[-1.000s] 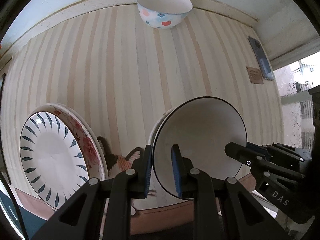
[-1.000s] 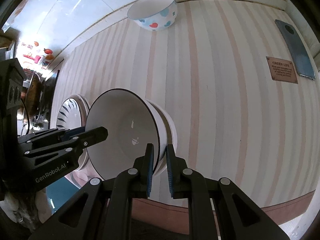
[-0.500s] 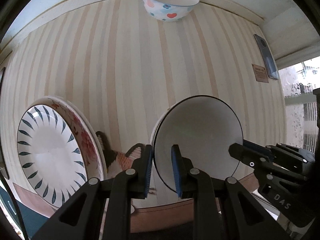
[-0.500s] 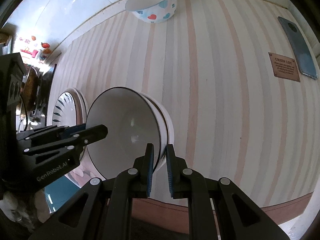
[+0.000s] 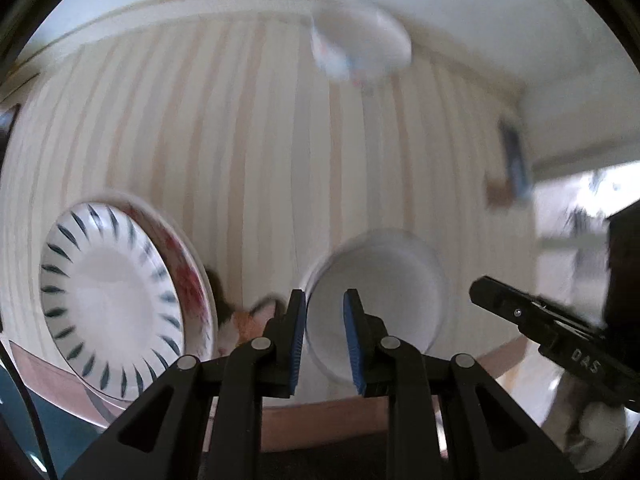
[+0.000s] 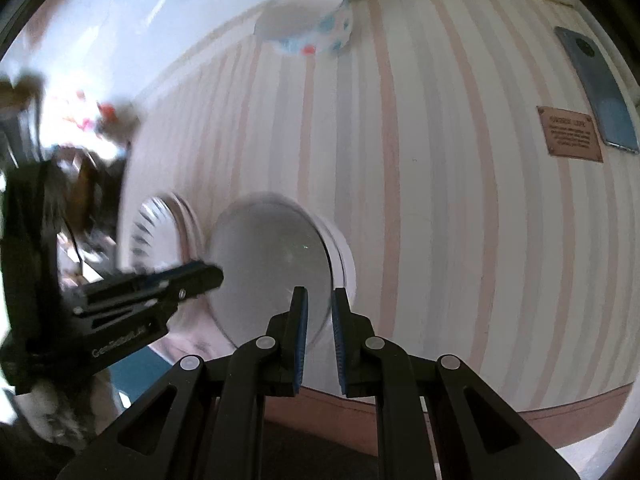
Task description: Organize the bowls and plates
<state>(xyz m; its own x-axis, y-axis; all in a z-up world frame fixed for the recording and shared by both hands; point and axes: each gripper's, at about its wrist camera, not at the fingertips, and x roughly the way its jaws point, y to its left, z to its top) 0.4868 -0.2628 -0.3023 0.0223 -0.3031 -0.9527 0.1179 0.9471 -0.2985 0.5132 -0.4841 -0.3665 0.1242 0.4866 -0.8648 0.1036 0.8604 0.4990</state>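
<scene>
A white bowl with a dark rim (image 5: 376,288) (image 6: 272,268) rests on a stack of white bowls near the table's front edge. My left gripper (image 5: 323,300) has its jaws a little apart around the bowl's left rim; contact is blurred. My right gripper (image 6: 318,300) has its jaws narrowly apart around the bowl's right rim (image 6: 329,264). A plate with dark blue leaf marks (image 5: 108,300) (image 6: 154,226) lies on a red-flowered plate to the left. A bowl with heart patterns (image 5: 360,52) (image 6: 308,28) stands at the table's far edge.
The striped table (image 6: 440,200) carries a phone (image 6: 596,92) and a small brown plaque (image 6: 570,134) at the right. A cat-patterned item (image 5: 248,320) lies between plates and bowls. A wall runs behind the table.
Both grippers pulled back and lowered; the views are motion-blurred. The bowl sank onto the stack. The left jaws opened slightly wider and the right jaws show a small gap.
</scene>
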